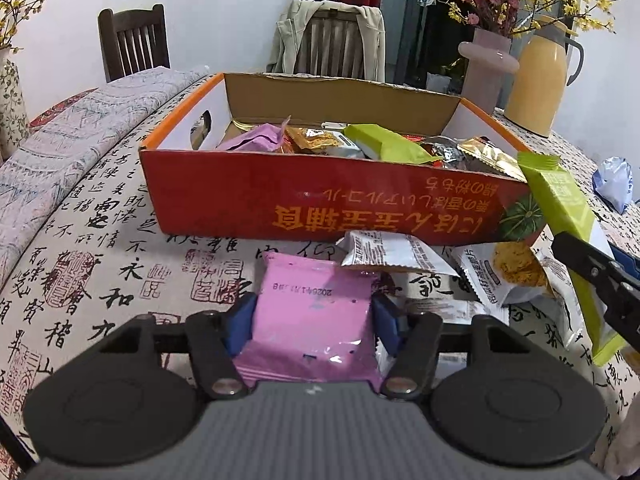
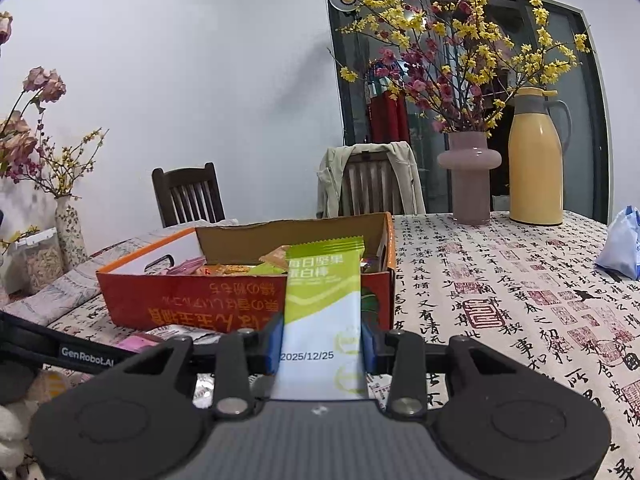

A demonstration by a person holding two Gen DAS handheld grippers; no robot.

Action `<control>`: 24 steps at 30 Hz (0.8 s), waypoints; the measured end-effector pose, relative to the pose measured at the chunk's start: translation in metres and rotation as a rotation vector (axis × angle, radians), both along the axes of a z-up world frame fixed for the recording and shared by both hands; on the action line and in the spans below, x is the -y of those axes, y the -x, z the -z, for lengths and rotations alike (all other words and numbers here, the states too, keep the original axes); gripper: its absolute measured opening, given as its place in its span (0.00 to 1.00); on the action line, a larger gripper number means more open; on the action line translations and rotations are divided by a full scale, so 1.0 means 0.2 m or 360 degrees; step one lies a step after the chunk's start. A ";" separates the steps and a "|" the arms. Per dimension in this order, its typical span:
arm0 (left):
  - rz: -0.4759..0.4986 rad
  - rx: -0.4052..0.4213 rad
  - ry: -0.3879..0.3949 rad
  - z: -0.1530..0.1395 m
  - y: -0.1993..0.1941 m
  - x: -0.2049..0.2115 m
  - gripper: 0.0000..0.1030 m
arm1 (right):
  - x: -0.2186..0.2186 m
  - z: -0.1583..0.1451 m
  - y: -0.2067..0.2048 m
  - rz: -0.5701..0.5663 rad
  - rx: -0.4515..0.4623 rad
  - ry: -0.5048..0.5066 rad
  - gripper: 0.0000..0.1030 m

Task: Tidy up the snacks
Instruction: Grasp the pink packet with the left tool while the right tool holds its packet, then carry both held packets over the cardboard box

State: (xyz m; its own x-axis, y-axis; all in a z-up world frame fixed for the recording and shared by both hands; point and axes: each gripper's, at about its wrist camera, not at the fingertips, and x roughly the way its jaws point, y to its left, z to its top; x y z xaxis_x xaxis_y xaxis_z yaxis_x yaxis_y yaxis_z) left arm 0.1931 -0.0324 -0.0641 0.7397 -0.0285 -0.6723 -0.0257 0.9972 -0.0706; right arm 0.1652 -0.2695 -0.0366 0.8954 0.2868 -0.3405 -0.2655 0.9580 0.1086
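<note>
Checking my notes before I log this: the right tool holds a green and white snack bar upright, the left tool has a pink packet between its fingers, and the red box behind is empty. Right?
Not quite. The red box is not empty: the left wrist view shows packets piled in it. The rest stands: the right tool holds the green and white snack bar upright, and the left tool has the pink packet between its fingers.

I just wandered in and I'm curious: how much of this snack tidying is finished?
Partly done. Several packets already lie in the red box. In hand: the left gripper has its pads against a pink packet on the table, and the right gripper holds a green bar near the box. Left: white packets beside the box.
</note>
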 end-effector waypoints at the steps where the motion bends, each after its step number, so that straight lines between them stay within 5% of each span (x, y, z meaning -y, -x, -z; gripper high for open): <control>1: -0.0004 0.0007 -0.0002 0.00 0.01 0.00 0.61 | 0.00 0.00 0.00 0.0000 0.0002 0.0002 0.36; 24: -0.0042 0.0385 -0.0027 -0.39 0.11 -0.11 0.61 | -0.13 -0.26 0.00 -0.0055 0.0163 0.0026 0.36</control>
